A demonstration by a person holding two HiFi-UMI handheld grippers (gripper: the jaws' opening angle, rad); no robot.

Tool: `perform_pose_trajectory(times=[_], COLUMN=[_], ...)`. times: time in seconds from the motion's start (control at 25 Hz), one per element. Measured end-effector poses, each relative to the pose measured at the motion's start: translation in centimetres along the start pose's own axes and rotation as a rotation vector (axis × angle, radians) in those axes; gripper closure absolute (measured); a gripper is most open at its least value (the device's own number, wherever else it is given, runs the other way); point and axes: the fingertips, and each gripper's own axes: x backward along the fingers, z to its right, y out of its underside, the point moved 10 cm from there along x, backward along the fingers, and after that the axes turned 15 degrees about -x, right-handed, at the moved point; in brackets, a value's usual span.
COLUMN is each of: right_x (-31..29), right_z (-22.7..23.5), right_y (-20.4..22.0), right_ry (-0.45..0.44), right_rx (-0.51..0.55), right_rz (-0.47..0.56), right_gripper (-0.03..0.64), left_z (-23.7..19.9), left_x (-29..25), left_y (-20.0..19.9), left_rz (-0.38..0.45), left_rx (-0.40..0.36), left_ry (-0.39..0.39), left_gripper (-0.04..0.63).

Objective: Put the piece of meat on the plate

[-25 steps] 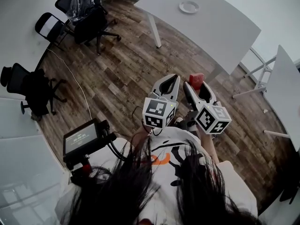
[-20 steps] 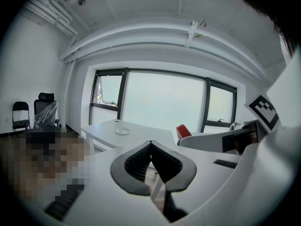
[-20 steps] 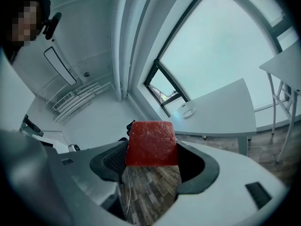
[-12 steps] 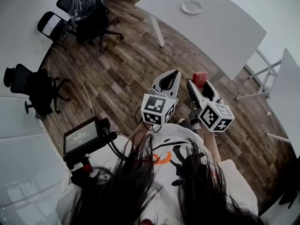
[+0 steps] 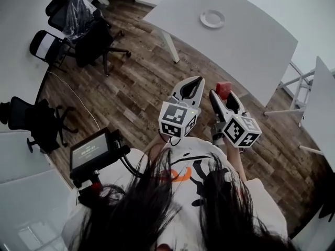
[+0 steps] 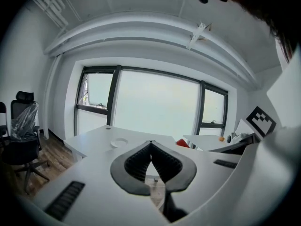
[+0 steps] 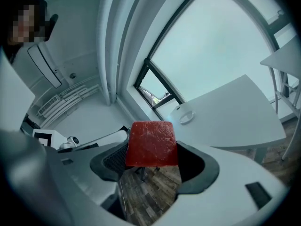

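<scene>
A red slab of meat (image 7: 152, 143) is clamped between the jaws of my right gripper (image 7: 153, 149); in the head view the meat (image 5: 223, 88) shows at the tip of the right gripper (image 5: 224, 94), held over the wooden floor. The white plate (image 5: 212, 18) lies on the far white table (image 5: 251, 41), well ahead of both grippers. It also shows as a small plate (image 7: 182, 114) in the right gripper view and a small plate (image 6: 118, 142) in the left gripper view. My left gripper (image 5: 191, 87) is beside the right one, shut and empty, its tips (image 6: 151, 144) touching.
Black office chairs (image 5: 89, 33) stand at the left on the wood floor; another chair (image 5: 31, 122) is nearer. A second white table (image 5: 320, 114) lies at the right. A small monitor (image 5: 90, 153) on a rig sits at my lower left.
Both grippers stay close together with the meat still held. The view has shifted so the table and plate appear slightly nearer and lower.
</scene>
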Motion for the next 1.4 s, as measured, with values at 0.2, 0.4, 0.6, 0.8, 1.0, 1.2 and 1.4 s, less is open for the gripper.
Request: perform_pose_trajectory(times=[0.2, 0.4, 0.6, 0.8, 1.0, 1.2, 1.4], right_x=[-7.2, -12.5, -15.8, -17.4, -18.6, -20.4, -22.8], right_z=[-3.0, -4.4, -5.9, -6.0, -5.5, -4.1, -1.5], right_y=[-0.4, -0.6, -0.8, -0.7, -0.9, -2.2, -5.5], right_ry=[0.023, 0.074, 0.147, 0.213, 0.244, 0.257, 0.258], right_rx=[-0.006, -0.027, -0.035, -0.041, -0.066, -0.073, -0.071], right_rz=[0.019, 0.050, 0.085, 0.071, 0.059, 0.054, 0.069], right_gripper=[0.310, 0.310, 0.310, 0.310, 0.310, 0.310, 0.310], left_z=[-7.7, -13.7, -18.3, -19.7, -20.0, -20.6, -21.8], left_x=[-1.7, -3.8, -5.2, -7.0, -8.7, -10.3, -13.5], left_y=[0.0, 0.7, 1.1, 1.8, 2.7, 3.6, 3.6], left_rz=[0.010, 0.006, 0.009, 0.000, -0.026, -0.058, -0.059], left_rx=[0.015, 0.023, 0.055, 0.093, 0.123, 0.136, 0.133], left_ry=[0.056, 0.111, 0.165, 0.218, 0.261, 0.273, 0.258], left_gripper=[0.591, 0.589, 0.590, 0.589, 0.589, 0.589, 0.589])
